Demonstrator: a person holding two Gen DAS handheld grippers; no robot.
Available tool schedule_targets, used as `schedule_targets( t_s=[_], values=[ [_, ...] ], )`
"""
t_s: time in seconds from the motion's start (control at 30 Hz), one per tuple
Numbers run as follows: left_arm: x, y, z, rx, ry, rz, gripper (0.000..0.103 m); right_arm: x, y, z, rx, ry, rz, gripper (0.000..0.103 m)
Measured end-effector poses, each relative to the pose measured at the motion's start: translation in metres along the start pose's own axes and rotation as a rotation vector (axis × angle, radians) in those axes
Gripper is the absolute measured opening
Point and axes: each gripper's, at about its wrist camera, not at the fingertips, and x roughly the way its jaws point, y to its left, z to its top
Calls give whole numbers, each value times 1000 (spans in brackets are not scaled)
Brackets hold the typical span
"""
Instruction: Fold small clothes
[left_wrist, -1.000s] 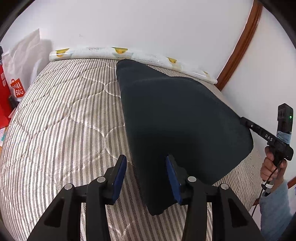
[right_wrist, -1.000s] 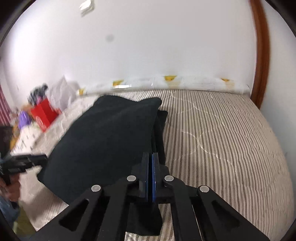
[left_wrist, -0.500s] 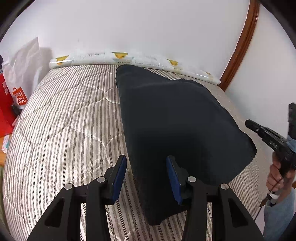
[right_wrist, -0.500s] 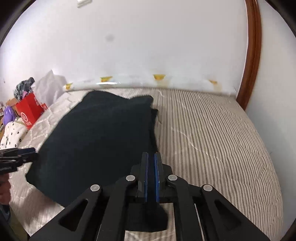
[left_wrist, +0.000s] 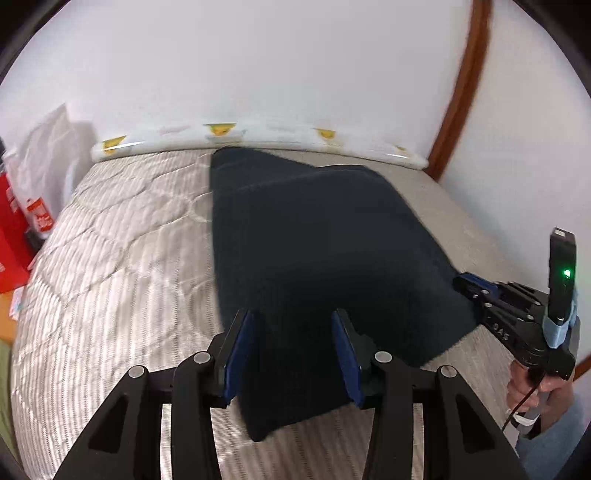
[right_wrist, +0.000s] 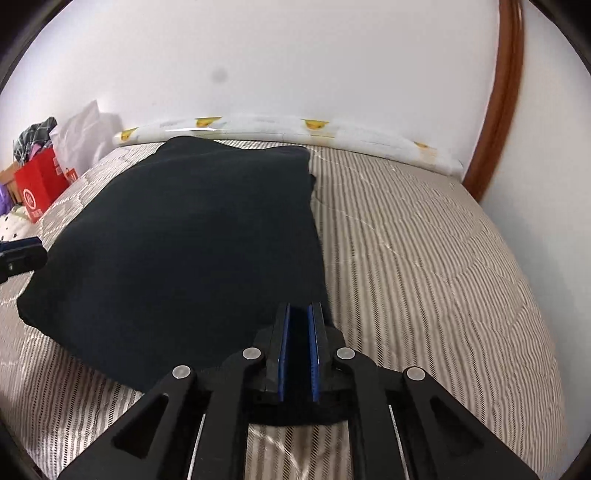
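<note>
A dark navy garment (left_wrist: 325, 251) lies folded on the striped bed (left_wrist: 122, 266); it also shows in the right wrist view (right_wrist: 184, 243). My left gripper (left_wrist: 295, 350) is open, its blue pads either side of the garment's near left corner, just above the cloth. My right gripper (right_wrist: 299, 347) has its jaws slightly parted over the garment's near right corner, with a narrow gap between the pads. It also shows in the left wrist view (left_wrist: 476, 291) at the garment's right corner. The left gripper's tip shows in the right wrist view (right_wrist: 22, 254).
A rolled white mat with yellow prints (left_wrist: 258, 136) lies along the wall at the bed's far edge. A red box (right_wrist: 40, 184) and white bag (left_wrist: 44, 155) stand left of the bed. A wooden door frame (right_wrist: 498, 110) rises at the right.
The right gripper's pads have parted a little from fully shut and moved back to the garment's right corner. The left gripper shifted right so its pads straddle the cloth.
</note>
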Motion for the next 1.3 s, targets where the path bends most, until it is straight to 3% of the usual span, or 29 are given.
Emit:
schedule_targets(
  t_s=[0.07,0.27,0.53,0.6,0.67,0.83,1.13,1.3],
  values=[
    [3,-10,3,8,9,-20,52,-5,-3,0,26,-5,0,8],
    [10,-24,-15,40,41,62,52,-10,-4,-14,16,22,-31,8],
    [-10,-15,-34,8,47,97,52,-23,-13,-17,101,15,-14,12],
    [-16,-7,-37,-28,57,110,52,-28,-12,-18,118,-4,-5,20],
    [-17,2,-40,-70,70,88,52,-28,-9,-23,112,-11,-5,30],
    [-28,16,-51,-129,68,91,52,-25,-10,-35,119,20,-28,30],
    [-44,12,-55,-130,29,71,52,-44,-8,-38,126,48,-25,31],
    [-57,9,-53,-122,6,69,52,-57,-5,-38,153,61,-54,37]
  ],
)
